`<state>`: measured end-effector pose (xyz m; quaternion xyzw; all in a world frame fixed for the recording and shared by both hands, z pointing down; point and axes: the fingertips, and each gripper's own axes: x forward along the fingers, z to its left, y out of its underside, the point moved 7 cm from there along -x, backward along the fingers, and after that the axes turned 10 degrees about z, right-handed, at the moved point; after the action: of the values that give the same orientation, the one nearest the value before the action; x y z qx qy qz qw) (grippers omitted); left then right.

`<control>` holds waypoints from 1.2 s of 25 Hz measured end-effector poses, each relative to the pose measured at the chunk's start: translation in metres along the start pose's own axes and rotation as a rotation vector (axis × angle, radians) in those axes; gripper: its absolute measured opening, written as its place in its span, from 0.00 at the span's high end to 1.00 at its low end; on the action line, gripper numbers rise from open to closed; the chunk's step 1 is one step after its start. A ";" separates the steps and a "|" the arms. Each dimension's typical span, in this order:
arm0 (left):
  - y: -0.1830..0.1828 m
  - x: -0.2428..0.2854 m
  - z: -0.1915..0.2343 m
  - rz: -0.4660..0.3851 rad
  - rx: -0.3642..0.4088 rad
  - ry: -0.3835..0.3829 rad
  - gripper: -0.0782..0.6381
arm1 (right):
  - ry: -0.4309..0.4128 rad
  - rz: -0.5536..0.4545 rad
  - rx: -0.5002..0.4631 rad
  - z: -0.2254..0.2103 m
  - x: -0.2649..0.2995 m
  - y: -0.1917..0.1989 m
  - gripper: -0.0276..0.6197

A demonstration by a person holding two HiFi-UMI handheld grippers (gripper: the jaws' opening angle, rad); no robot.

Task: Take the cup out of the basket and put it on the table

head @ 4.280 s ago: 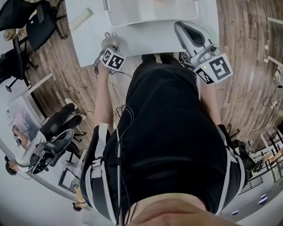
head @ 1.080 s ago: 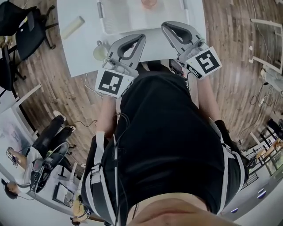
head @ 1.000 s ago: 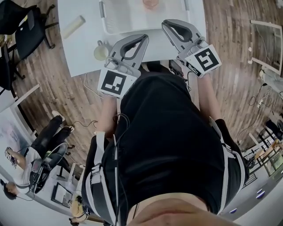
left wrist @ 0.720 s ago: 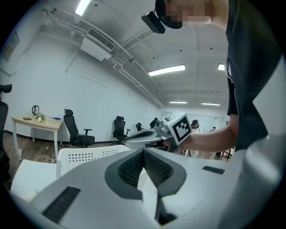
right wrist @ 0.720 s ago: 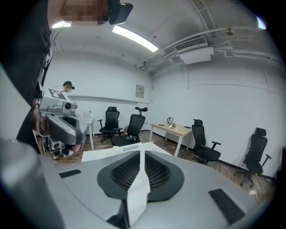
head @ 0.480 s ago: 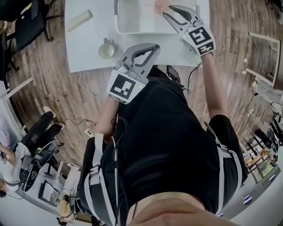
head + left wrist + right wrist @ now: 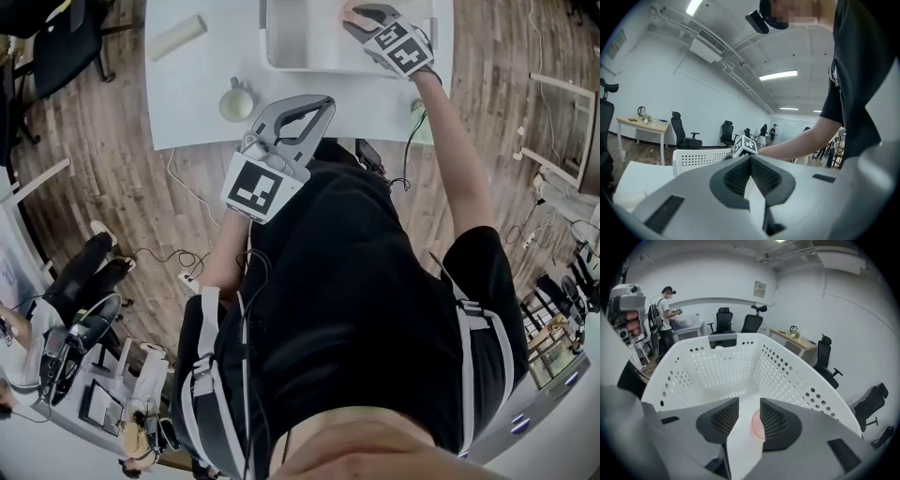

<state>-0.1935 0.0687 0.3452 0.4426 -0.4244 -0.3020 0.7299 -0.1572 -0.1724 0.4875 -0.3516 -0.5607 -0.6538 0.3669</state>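
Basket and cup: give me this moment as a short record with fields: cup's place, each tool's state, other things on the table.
basket: white, perforated, on the table
cup: pink, inside the basket, not gripped
right tool: in the basket's mouth over the cup; jaws apart, just been opening; cup shows in the gap beyond them
left tool: shut, empty, at the table's near edge
also on table: cream mug; pale roll

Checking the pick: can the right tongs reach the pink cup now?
Likely yes: the right tongs, whose jaws have just been opening, point into the basket with the pink cup showing between them, ungripped, uncovered.
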 end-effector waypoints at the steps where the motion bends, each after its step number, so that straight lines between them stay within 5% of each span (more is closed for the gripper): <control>1: -0.001 -0.001 0.001 -0.007 -0.014 -0.002 0.86 | -0.001 0.028 0.000 -0.003 0.008 0.002 0.75; 8: 0.001 -0.003 0.006 0.034 -0.009 -0.014 0.86 | -0.044 0.156 0.032 -0.015 0.042 0.020 0.75; 25: 0.002 0.001 0.002 0.035 -0.054 -0.014 0.86 | -0.049 0.232 0.035 -0.016 0.068 0.039 0.76; 27: 0.002 0.003 0.003 0.025 -0.054 -0.007 0.86 | -0.041 0.244 0.014 -0.015 0.072 0.037 0.87; 30: 0.001 0.005 0.002 0.025 -0.044 0.003 0.86 | -0.041 0.262 -0.011 -0.015 0.074 0.035 0.91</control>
<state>-0.1925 0.0646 0.3486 0.4217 -0.4219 -0.3012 0.7439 -0.1634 -0.1972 0.5669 -0.4370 -0.5136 -0.5961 0.4357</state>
